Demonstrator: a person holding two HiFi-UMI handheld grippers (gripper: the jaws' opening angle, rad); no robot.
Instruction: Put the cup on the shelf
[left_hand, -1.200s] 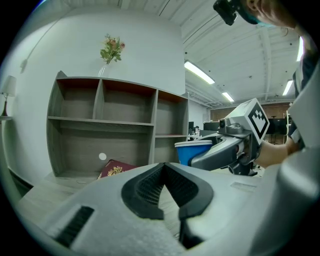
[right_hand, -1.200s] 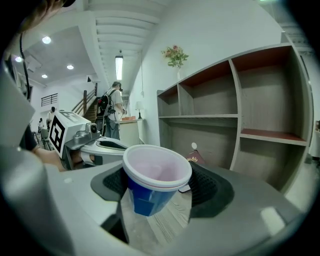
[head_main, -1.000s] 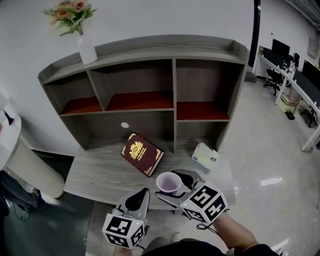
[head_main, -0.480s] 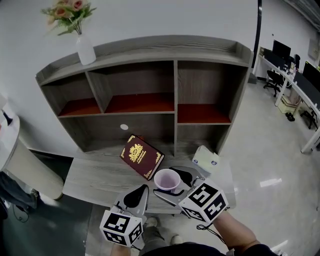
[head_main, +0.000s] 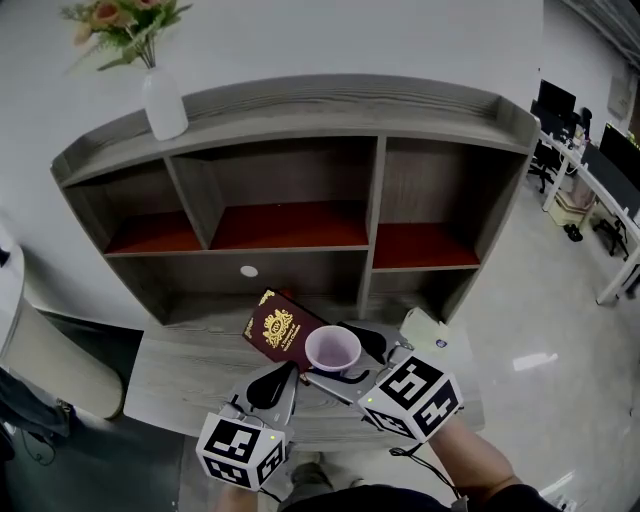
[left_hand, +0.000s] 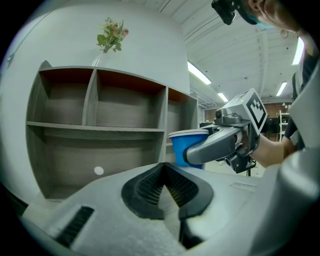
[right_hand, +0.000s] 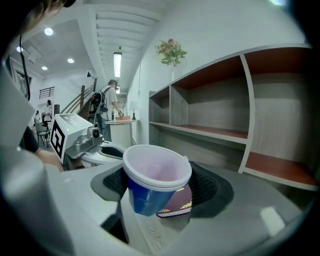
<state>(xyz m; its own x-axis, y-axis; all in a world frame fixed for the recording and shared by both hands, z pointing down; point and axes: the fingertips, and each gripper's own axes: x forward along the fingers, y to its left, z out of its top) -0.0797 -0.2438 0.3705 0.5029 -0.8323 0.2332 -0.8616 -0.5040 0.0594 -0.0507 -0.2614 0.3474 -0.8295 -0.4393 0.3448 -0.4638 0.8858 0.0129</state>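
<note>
The cup (head_main: 333, 348), blue outside with a white rim, stands upright in the right claw (head_main: 338, 360). The jaws stand wide and clamp its wall from both sides just under the rim.

Over the last second the cup has travelled forward. A moment ago it hung over the near edge of the tabletop (head_main: 185, 365), clear of the dark red book (head_main: 280, 328). Now, from the head view, its rim covers the book's near right corner. The right gripper view shows that gilt-edged corner directly beneath the claw. The cup is carried in the air and touches nothing but the pads.

The shelf (head_main: 372, 240) looms larger ahead of the claw than it did, so the approach seems well under way. The cup is still outside every compartment, though. The red-floored openings lie ahead of the claw and higher, so I judge the carry still needs some lift as well as reach.

A white box (head_main: 432, 330) lies just right of the claw, partly hidden behind it. The left claw (head_main: 272, 385), to the left and slightly behind, has come forward alongside, its jaws pressed together on nothing. A vase of flowers (head_main: 163, 100) stands on the shelf top, far ahead and to the left, well clear of the path.
</note>
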